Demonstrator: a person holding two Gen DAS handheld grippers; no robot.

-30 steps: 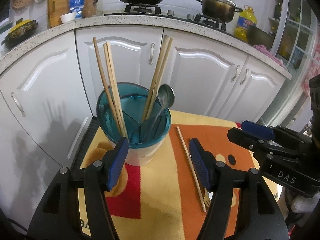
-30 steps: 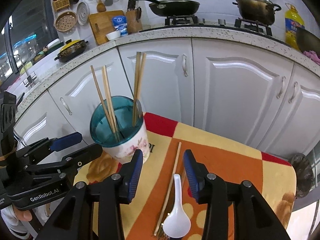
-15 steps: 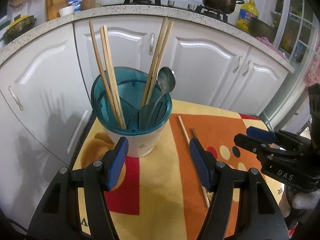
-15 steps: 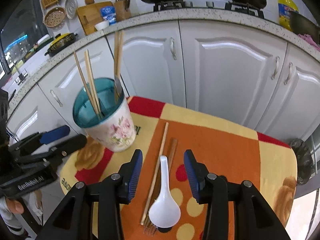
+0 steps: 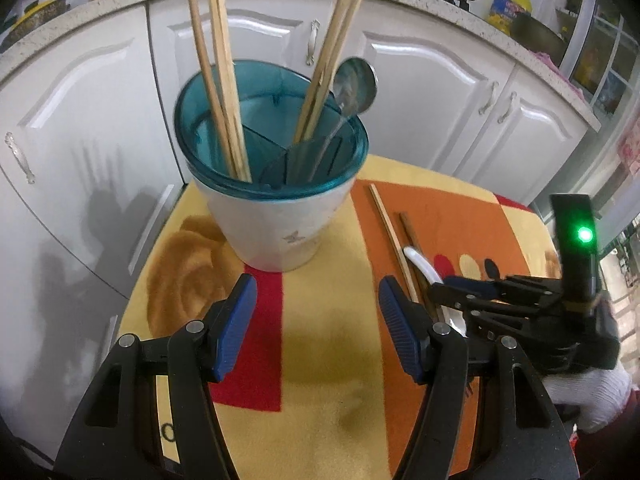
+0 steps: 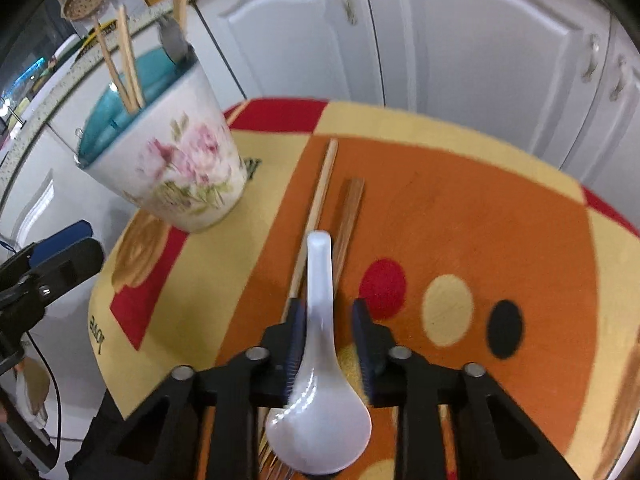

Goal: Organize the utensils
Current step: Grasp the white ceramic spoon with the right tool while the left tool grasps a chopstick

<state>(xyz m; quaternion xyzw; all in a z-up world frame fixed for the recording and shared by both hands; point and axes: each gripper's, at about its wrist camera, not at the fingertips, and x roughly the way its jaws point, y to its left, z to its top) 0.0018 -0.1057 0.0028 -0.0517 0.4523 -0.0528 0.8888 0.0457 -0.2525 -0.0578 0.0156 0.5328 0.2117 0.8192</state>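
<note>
A white floral utensil holder (image 5: 276, 220) (image 6: 180, 160) with a teal divided insert stands on the table mat. It holds several wooden chopsticks (image 5: 224, 92) and a metal spoon (image 5: 354, 84). A white ceramic soup spoon (image 6: 320, 344) lies on the mat beside a light chopstick (image 6: 316, 208) and a dark chopstick (image 6: 348, 220). My right gripper (image 6: 326, 340) is open, low over the mat, with its jaws either side of the spoon's handle. My left gripper (image 5: 316, 332) is open and empty in front of the holder.
The small table has an orange, yellow and red mat (image 5: 312, 344) with a rounded edge. A fork (image 6: 276, 464) lies partly hidden under the spoon. White cabinet doors (image 5: 432, 96) stand close behind the table. Pots sit on the counter above.
My right gripper has dropped down and forward so its jaws now straddle the white spoon's handle. My left gripper has moved closer to the holder.
</note>
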